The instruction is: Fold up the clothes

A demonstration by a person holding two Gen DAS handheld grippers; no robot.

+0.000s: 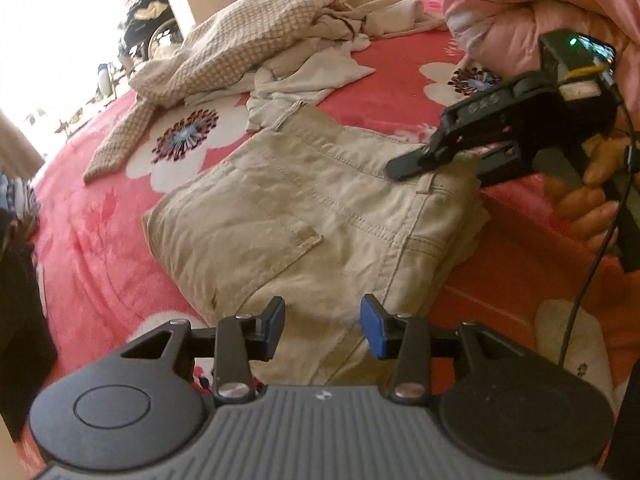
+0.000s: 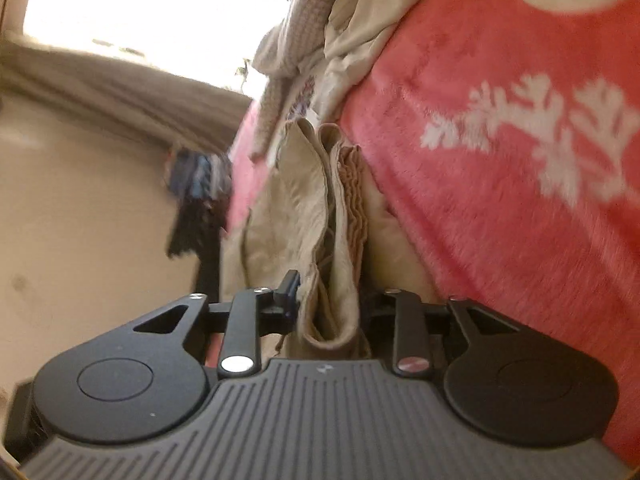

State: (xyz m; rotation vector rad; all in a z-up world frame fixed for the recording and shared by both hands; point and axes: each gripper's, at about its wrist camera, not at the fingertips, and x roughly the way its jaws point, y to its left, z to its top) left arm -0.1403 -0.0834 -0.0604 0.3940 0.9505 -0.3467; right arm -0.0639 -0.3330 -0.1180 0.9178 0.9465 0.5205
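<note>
Folded khaki trousers (image 1: 304, 216) lie on the red flowered bedspread (image 1: 96, 232). My left gripper (image 1: 322, 326) is open, its blue pads just above the near edge of the trousers, holding nothing. My right gripper (image 1: 404, 168) reaches in from the right and grips the trousers' far right edge by the waistband. In the right wrist view the stacked trouser layers (image 2: 332, 280) fill the gap of my right gripper (image 2: 330, 300), whose jaws are closed on them.
A pile of unfolded clothes, with a checked beige garment (image 1: 248, 36) and white pieces (image 1: 304, 76), lies at the back of the bed. A pink quilt (image 1: 532, 4) is heaped at the back right. Dark clothes (image 1: 16, 288) hang past the bed's left edge.
</note>
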